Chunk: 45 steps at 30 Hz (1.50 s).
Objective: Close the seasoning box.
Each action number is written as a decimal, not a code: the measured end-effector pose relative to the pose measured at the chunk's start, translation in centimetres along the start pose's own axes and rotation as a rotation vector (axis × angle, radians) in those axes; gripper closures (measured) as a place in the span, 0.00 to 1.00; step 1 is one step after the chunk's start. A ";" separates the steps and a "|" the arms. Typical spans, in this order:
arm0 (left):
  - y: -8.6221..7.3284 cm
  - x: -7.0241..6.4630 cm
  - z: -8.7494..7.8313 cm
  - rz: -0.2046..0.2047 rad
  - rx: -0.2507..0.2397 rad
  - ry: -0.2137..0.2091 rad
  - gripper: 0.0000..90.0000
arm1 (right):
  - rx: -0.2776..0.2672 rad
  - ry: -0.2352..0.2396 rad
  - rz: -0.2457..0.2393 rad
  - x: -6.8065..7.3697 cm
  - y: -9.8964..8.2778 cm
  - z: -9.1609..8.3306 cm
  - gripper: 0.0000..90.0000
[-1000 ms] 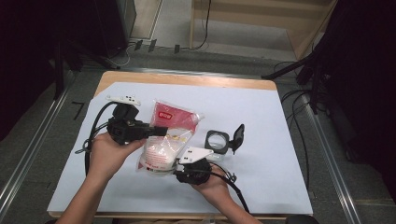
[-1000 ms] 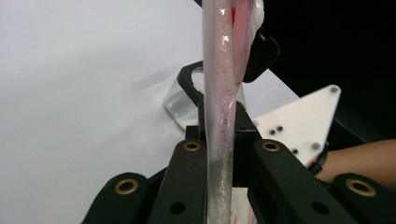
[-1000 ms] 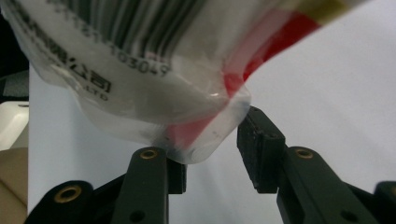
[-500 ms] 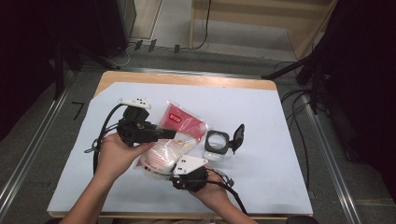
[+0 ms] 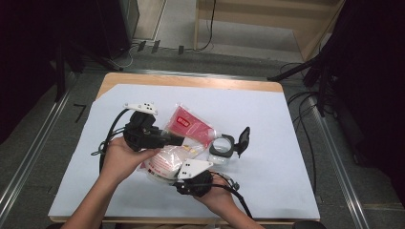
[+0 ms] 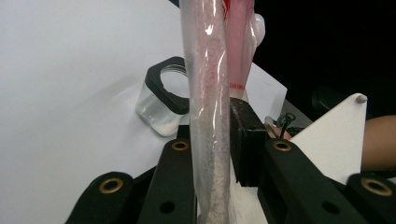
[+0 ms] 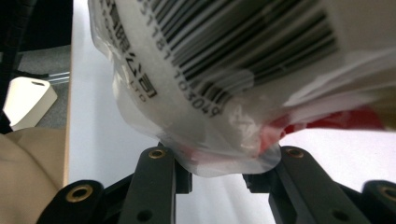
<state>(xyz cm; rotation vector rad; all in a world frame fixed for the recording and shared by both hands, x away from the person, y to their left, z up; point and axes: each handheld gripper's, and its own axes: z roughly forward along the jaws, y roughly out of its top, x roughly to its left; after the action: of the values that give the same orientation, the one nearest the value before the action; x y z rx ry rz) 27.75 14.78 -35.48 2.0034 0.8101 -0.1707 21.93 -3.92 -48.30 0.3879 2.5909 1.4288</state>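
Observation:
A clear plastic bag (image 5: pixel 167 160) of white granules, red at its top, is stretched between both grippers above the table. My left gripper (image 5: pixel 179 140) is shut on its upper part; its jaws have just been opening slightly, with the bag (image 6: pixel 205 70) still pinched between the pads of the gripper (image 6: pixel 210 135). Coming in from the near side, my right gripper (image 5: pixel 165 175) has the bag's bottom end. Its jaws have just been closing on that bulging end (image 7: pixel 210 70), and the gripper (image 7: pixel 219 161) presses it from both sides.
A small glass jar (image 5: pixel 222 148) with a black collar stands just right of the bag, its black lid (image 5: pixel 243 140) flipped up; it also shows behind the bag as jar (image 6: pixel 163 100). A white sheet (image 5: pixel 286 181) covers the wooden table.
The left gripper has shifted slightly right along the bag, and the bag's red top now stands a little more upright. The right hand has barely moved.

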 end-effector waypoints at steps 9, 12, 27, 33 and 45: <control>-0.1 0.1 0.0 -0.022 -0.019 0.122 0.86 | -0.024 0.016 0.078 -0.9 0.0 -0.5 0.78; -0.1 0.0 0.2 -0.011 -0.019 0.147 0.85 | -0.026 0.013 0.079 -0.9 0.0 -0.5 0.78; -0.5 0.3 1.8 -0.047 -0.039 0.113 0.82 | -0.041 0.051 0.067 -0.3 0.3 -0.6 0.79; -0.2 0.7 2.2 -0.105 -0.033 0.085 0.82 | -0.035 0.059 0.101 -0.5 0.2 -0.6 0.79; 1.7 1.5 3.2 -0.193 0.014 0.043 0.72 | -0.067 0.073 0.166 -0.9 0.6 -0.9 0.75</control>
<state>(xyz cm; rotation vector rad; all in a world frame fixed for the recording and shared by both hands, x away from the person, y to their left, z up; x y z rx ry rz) 30.55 12.33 -36.62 1.9464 1.0328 -0.2459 22.61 -4.67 -47.31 0.5640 2.6124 1.6070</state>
